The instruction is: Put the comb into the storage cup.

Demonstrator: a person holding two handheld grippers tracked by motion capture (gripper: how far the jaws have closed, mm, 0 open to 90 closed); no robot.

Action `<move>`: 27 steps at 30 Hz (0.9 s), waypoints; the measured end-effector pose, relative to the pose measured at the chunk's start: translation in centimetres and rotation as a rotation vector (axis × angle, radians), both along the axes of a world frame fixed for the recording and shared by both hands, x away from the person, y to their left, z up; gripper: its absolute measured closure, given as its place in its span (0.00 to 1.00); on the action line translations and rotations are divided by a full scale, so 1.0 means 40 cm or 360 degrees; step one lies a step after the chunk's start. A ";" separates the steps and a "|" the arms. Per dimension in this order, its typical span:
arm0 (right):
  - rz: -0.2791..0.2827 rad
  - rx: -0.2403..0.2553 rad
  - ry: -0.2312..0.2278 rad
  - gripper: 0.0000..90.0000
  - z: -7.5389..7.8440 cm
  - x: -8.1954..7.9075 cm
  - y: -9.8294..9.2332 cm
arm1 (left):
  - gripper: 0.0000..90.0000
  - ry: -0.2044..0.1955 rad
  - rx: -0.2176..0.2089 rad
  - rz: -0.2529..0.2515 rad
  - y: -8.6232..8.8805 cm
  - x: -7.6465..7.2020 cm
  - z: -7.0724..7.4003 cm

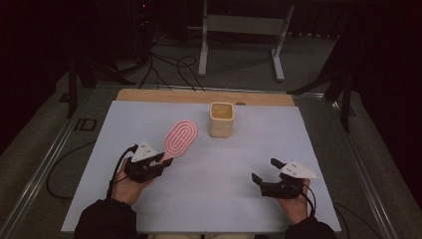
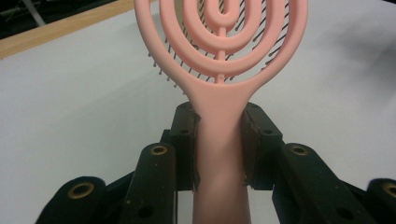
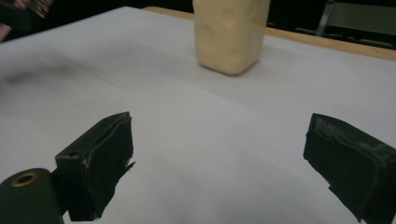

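Observation:
A pink hairbrush point(image 1: 180, 137) with an oval slotted head lies tilted over the white table sheet point(image 1: 149, 117), its handle running down-left. My left gripper point(image 1: 164, 160) is shut on that handle; in the left gripper view the brush handle point(image 2: 219, 140) sits pinched between both black pads point(image 2: 184, 140). A cream-yellow cup point(image 1: 221, 119) stands upright behind the brush, to its right, and appears ahead as the cup point(image 3: 231, 35) in the right gripper view. My right gripper point(image 1: 266, 170) hovers near the front right of the sheet, open, with nothing between its fingers point(image 3: 100, 163).
A strip of bare wooden tabletop point(image 1: 204, 96) runs behind the sheet. Beyond it stand a white metal frame point(image 1: 239, 35) and loose black cables point(image 1: 164, 64) on the floor. Metal rails point(image 1: 45, 164) border the table's sides.

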State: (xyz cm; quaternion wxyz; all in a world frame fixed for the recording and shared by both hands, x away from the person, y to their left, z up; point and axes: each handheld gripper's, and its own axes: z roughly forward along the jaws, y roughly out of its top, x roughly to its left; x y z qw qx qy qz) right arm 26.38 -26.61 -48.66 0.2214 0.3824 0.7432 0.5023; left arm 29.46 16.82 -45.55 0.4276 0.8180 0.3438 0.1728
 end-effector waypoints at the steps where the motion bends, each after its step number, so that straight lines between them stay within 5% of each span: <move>1: 0.0012 0.0005 0.0004 0.09 0.007 0.003 0.003 | 0.78 -0.0002 -0.0002 -0.0001 -0.002 -0.001 0.002; 27: 0.0243 0.0034 0.0055 0.08 0.115 0.089 0.203 | 0.78 -0.0048 0.0022 -0.0052 -0.062 -0.002 0.025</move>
